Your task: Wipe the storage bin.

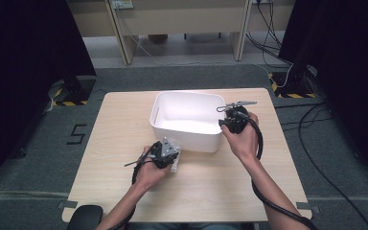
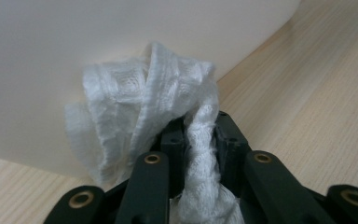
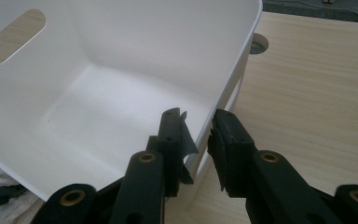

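Observation:
A white plastic bin (image 1: 187, 120) with a handle slot (image 3: 13, 36) stands at the middle of the wooden table (image 1: 120, 143). My left gripper (image 1: 170, 155) sits just in front of the bin's near wall (image 2: 51, 56). Its jaws (image 2: 198, 126) are shut on a crumpled white cloth (image 2: 140, 107), which bunches up against that wall. My right gripper (image 1: 227, 123) is at the bin's near right corner. One of its jaws (image 3: 196, 126) is inside the bin and the other outside, and they are shut on the wall's rim (image 3: 235, 60). The bin's floor (image 3: 121, 107) is bare.
A round hole (image 3: 259, 44) sits in the tabletop just past the bin's right side. Black cables (image 1: 316, 139) lie on the grey floor right of the table. A black rounded part (image 1: 84, 218) sticks out at the table's near left corner. Wooden furniture legs (image 1: 124, 33) stand beyond.

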`<state>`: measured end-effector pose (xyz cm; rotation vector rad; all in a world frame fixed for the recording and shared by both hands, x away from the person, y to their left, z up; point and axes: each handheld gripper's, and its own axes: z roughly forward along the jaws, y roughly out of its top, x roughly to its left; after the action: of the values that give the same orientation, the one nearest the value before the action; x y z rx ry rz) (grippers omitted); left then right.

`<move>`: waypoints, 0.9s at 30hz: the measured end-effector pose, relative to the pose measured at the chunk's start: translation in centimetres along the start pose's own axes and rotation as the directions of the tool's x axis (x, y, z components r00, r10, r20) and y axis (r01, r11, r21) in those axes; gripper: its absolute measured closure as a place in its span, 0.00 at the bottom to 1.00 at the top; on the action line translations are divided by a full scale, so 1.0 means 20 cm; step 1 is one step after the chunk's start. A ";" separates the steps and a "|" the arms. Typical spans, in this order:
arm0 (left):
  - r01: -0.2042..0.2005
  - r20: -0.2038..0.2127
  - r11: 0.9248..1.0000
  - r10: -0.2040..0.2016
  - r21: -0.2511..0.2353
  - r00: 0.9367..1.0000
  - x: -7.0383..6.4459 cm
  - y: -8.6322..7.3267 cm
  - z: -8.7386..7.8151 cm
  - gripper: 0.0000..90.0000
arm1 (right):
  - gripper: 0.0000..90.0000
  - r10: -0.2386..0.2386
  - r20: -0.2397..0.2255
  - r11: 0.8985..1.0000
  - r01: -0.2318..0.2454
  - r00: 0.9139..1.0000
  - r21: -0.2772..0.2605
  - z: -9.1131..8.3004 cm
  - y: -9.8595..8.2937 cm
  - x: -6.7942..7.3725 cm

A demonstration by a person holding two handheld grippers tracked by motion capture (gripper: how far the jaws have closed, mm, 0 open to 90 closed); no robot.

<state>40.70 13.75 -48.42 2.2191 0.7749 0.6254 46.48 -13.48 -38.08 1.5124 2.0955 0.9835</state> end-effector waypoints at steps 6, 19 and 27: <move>0.004 0.005 1.000 -0.004 -0.006 1.000 0.00 0.01 -0.01 0.85 | 0.82 0.002 0.001 1.000 -0.002 1.000 0.000 0.00 0.00 0.00; 0.005 -0.006 0.999 -0.005 -0.049 1.000 0.00 0.06 -0.07 0.85 | 0.82 0.001 0.001 1.000 -0.001 1.000 0.001 0.00 0.00 0.00; -0.005 -0.013 0.997 0.004 -0.073 1.000 0.00 0.11 -0.11 0.85 | 0.82 0.001 0.001 1.000 -0.001 1.000 0.000 0.00 0.00 0.00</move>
<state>40.02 13.54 -45.39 2.1524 0.7426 0.6608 46.45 -13.48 -38.08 1.5135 2.0948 0.9830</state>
